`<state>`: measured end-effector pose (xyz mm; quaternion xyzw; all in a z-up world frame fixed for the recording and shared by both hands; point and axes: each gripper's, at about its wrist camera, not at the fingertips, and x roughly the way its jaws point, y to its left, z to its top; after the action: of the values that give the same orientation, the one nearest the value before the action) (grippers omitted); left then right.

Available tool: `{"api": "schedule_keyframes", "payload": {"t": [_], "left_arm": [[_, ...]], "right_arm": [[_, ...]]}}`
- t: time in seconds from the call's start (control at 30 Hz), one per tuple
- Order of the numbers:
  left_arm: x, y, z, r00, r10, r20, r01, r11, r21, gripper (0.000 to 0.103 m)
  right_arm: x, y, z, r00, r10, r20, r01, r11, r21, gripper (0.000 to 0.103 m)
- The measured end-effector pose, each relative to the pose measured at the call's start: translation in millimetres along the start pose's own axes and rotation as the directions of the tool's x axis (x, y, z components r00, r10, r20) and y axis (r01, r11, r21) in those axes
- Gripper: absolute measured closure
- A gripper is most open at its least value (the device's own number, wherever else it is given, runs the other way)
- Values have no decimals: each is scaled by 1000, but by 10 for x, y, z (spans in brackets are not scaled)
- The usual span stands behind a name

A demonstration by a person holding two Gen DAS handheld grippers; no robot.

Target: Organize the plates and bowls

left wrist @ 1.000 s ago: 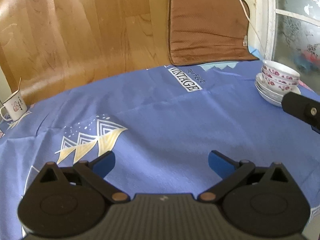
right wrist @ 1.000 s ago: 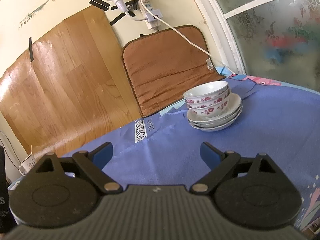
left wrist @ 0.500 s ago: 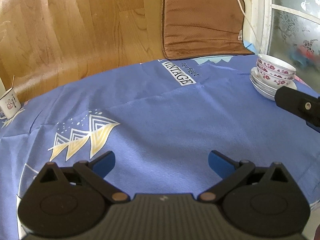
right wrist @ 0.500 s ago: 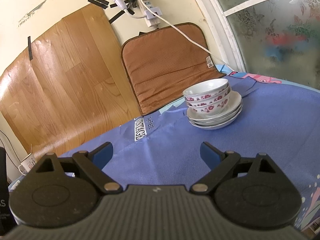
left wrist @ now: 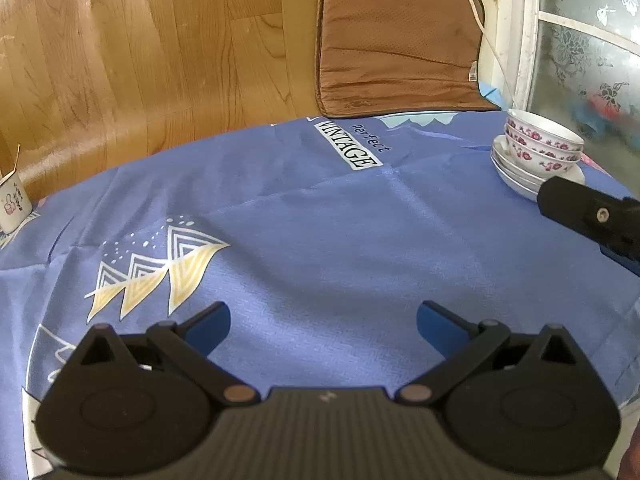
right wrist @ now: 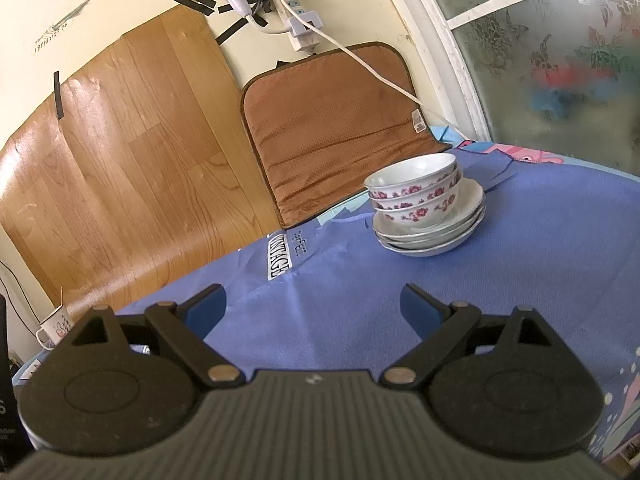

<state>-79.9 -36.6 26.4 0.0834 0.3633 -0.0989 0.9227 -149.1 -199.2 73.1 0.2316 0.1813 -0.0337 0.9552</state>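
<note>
Blue tablecloth (right wrist: 540, 280) carries the stacked plates (right wrist: 430, 236) and nested bowls (right wrist: 414, 196) at its far right edge, ahead and right of your right gripper (right wrist: 312, 304), the nearer one; your left gripper (left wrist: 323, 322) sits well apart, both spread wide and empty.

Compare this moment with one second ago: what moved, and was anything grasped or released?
Nothing grasped or released. Both views shifted slightly. The left hand-held gripper and right hand-held gripper stayed open and empty above the blue tablecloth. The stacked bowls on plates stayed put.
</note>
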Motion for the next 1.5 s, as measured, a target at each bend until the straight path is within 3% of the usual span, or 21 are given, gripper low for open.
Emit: {"api": "schedule_keyframes", "payload": {"t": [0.3,1.1,1.5], "left_arm": [[-3,12,-4,1000,-10,2,11,1000,-12,0],[62,10,-32,999,-1,-35,0,1000,-7,0],[42,-14,-25,1000,-5,-21,5,1000,-1,0]], "right_arm": [[-102,74,-3,997,17,79,-12,998,-57,7],[-50,50,-12,999,-3,35,4,1000,-22,7],[-51,17,-23,998,-39,58,38,999,2,7]]}}
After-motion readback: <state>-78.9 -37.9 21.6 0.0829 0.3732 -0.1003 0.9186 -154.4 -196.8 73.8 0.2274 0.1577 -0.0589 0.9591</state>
